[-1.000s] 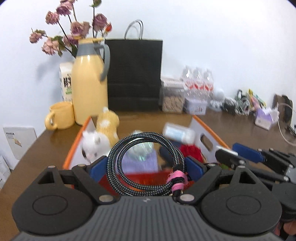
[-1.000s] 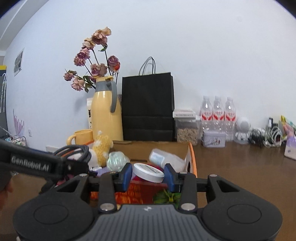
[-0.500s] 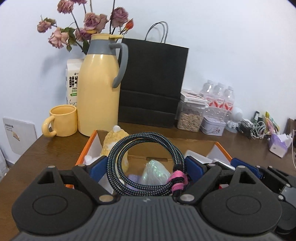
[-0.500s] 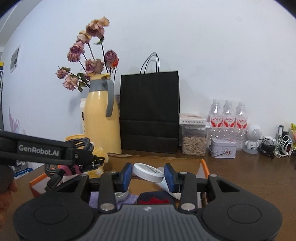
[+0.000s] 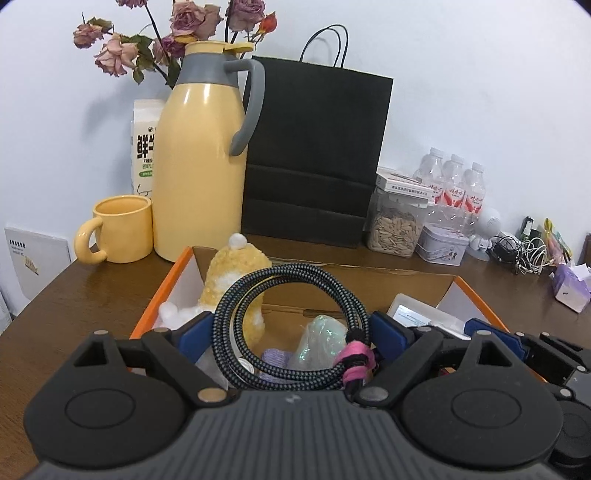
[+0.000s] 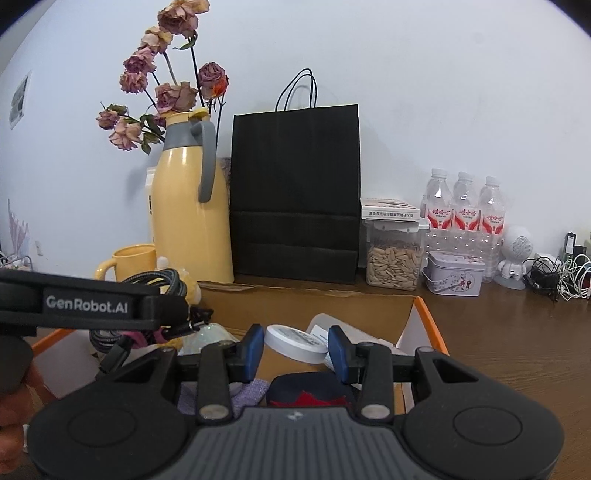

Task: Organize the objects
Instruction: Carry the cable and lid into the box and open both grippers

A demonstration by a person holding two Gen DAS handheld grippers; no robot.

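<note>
A coiled black braided cable [image 5: 291, 325] is clamped by the left gripper [image 5: 291, 332]; a round white plastic tin [image 6: 295, 341] is pinched by the right gripper [image 6: 295, 349], twelve o'clock.

a box [image 5: 170, 284] sits on a table [image 5: 92, 295], holding a plush toy [image 5: 236, 273] at its left and a flat packet [image 5: 417, 314] at its right. behind the box, left to right, stand a mug [image 5: 122, 229], a jug [image 5: 203, 158], a paper bag [image 5: 314, 155], a jar [image 5: 395, 229], a tin [image 5: 443, 243] and bottles [image 5: 458, 184]. a carton [image 5: 146, 147] and flowers [image 5: 177, 33] lie behind the jug. cables [image 5: 524, 254] lie far right.
</note>
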